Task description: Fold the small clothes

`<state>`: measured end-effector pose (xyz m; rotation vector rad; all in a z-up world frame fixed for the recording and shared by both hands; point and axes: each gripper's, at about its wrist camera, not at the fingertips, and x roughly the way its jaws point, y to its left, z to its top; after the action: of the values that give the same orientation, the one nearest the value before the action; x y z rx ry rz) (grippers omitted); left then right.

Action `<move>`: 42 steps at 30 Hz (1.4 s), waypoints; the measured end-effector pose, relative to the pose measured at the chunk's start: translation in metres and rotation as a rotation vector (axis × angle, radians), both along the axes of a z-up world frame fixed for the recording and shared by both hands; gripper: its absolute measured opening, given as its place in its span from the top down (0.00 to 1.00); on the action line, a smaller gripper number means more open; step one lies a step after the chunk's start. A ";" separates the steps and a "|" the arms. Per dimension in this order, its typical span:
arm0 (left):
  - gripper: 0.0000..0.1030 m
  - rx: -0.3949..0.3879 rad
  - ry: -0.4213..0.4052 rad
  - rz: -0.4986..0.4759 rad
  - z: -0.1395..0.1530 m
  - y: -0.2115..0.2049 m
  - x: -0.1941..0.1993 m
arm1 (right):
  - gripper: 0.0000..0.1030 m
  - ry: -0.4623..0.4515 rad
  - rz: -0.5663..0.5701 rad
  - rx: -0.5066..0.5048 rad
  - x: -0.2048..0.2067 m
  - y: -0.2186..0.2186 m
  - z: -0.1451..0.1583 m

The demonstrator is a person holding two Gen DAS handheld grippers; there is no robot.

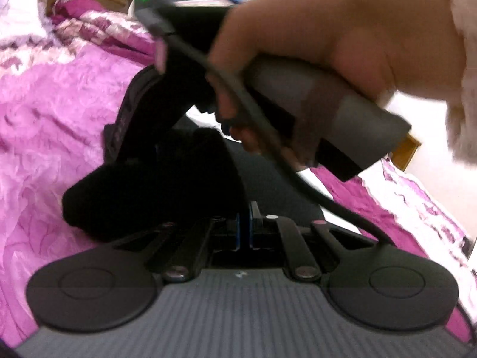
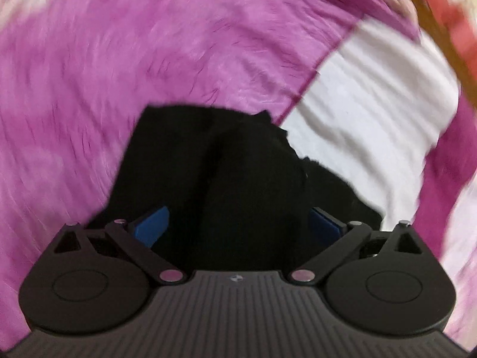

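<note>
Right wrist view, black garment [image 2: 226, 179] between spread fingers [image 2: 152, 226], lengthwise away.

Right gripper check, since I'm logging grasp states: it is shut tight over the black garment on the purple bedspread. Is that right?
Not quite. The right wrist view shows the right gripper open, its blue fingers spread wide with the black garment between them. The garment does lie on the purple bedspread.

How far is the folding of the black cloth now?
Done: the black cloth already looks bunched or doubled over on the pink bedspread. In hand: the left tool is shut at the cloth's edge, and the right tool is open around it. Left: a flat, neat fold is not visible yet.
</note>
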<state>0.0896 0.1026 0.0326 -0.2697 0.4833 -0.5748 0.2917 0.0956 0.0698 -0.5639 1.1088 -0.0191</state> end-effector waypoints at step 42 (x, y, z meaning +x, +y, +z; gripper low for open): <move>0.99 -0.168 0.270 0.285 -0.012 0.087 0.022 | 0.80 -0.119 -0.200 0.190 0.011 0.021 0.025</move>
<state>0.1111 0.1892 0.0210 -0.5718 0.6451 -0.3012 0.3028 0.1165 0.0952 -0.2774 1.0342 -0.1187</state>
